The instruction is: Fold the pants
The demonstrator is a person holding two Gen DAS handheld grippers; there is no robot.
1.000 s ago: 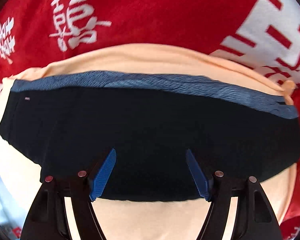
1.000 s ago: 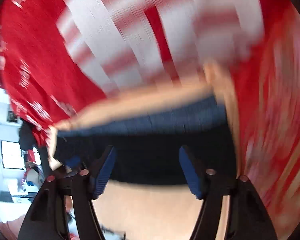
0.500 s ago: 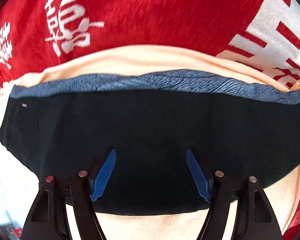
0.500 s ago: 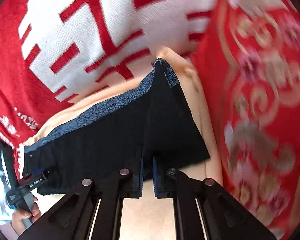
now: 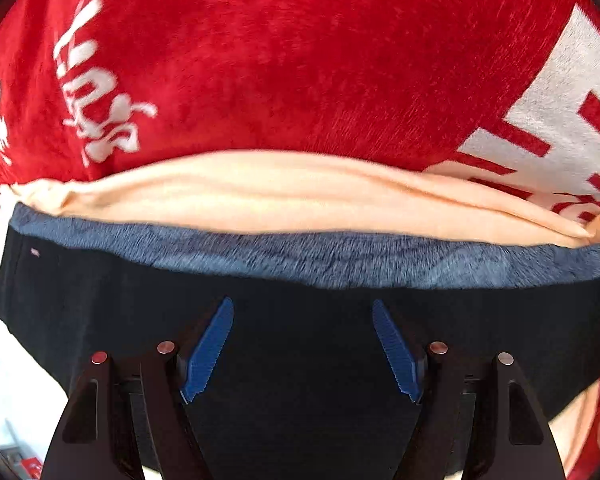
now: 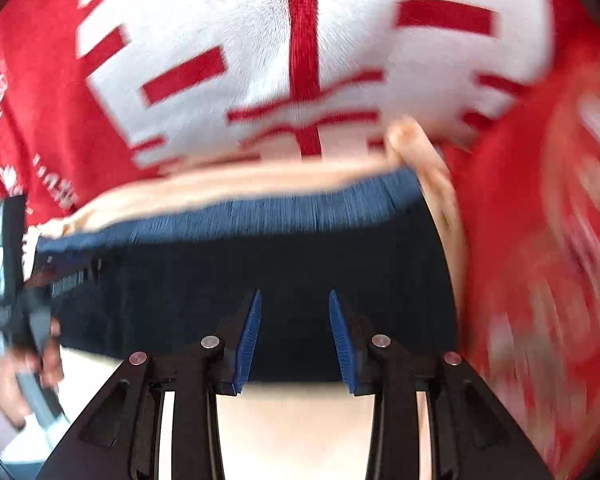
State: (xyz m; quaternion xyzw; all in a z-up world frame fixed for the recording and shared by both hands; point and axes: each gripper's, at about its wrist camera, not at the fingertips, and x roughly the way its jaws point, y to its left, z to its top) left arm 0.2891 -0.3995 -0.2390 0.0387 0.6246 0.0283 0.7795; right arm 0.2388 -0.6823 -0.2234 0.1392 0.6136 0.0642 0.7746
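Pants, smooth black with a fuzzy blue band, lie folded flat.

Left wrist view: left gripper with jaws spread wide, blue ribbed pads apart, nothing between them. Gripper sits over the dark navy folded pants, which span nearly the full frame width. Lighter blue-grey waistband strip runs along the pants' far edge, slightly blurred. Small pale tag near the far-left corner of the pants. Pants lie on a peach-coloured cloth, bunched along the far side, also showing at lower right. Beyond that, a red plush blanket with white characters.
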